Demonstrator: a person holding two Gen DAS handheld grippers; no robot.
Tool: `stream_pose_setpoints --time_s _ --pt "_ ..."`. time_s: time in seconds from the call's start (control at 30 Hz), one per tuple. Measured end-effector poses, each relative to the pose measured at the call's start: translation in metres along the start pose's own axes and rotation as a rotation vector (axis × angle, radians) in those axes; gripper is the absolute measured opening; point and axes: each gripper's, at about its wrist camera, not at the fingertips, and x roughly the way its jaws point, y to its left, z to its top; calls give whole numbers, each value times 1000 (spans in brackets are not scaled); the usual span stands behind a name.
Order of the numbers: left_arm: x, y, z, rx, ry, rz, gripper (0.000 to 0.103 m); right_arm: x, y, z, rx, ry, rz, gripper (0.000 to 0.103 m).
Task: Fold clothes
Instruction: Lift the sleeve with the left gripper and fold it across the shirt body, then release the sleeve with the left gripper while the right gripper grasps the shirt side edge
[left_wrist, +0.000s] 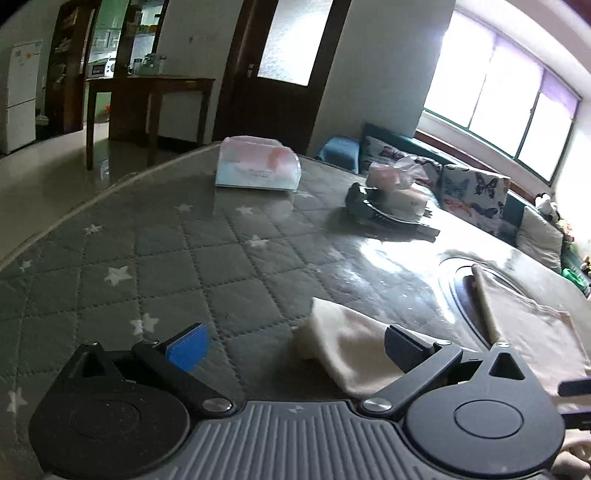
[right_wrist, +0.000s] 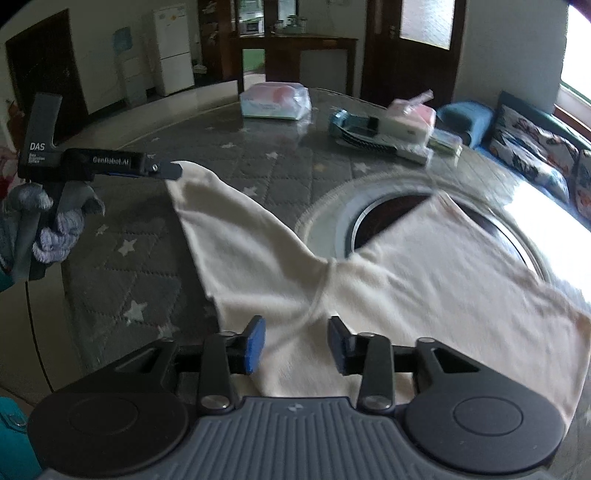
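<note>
Cream shirt (right_wrist: 424, 288) lying spread on the quilted bench (right_wrist: 122, 266).
Left gripper (left_wrist: 295, 343) is sitting with jaws wide apart at the sleeve end; right gripper (right_wrist: 297, 345) is hovering over the shirt body, jaws apart, nothing clamped.

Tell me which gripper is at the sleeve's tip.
The left gripper, open at the end of the sleeve; the right gripper is open over the shirt underarm.

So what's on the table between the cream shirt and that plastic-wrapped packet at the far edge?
Nothing: between the cream shirt and the plastic-wrapped packet, only the grey star-quilted table cover shows, seen in the right wrist view.
</note>
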Motion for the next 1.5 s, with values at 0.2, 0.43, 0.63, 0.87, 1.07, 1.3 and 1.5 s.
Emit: stream_pose_setpoints --time_s 0.2,0.43,0.63,0.87,1.07,1.3,1.5 --pt "12 2 1 -29 37 -31 73 9 13 12 -22 1 13 42" --pt "16 0 5 -73 7 -68 11 12 19 12 -22 7 12 42" --pt "-11 -37 17 -8 -77 -198 10 2 4 10 21 -18 -22 42" --pt "-34 -108 13 110 -84 -414 9 -18 -26 -3 105 -62 -80 42" --pt "-34 -178 -12 261 -2 -578 11 -37 -54 -23 201 -87 -131 41" --pt "-34 -205 -47 467 63 -586 43 -46 -68 -38 275 -101 -118 40" --pt "-42 -156 -41 435 12 -473 53 -34 -60 -36 266 -82 -65 41"
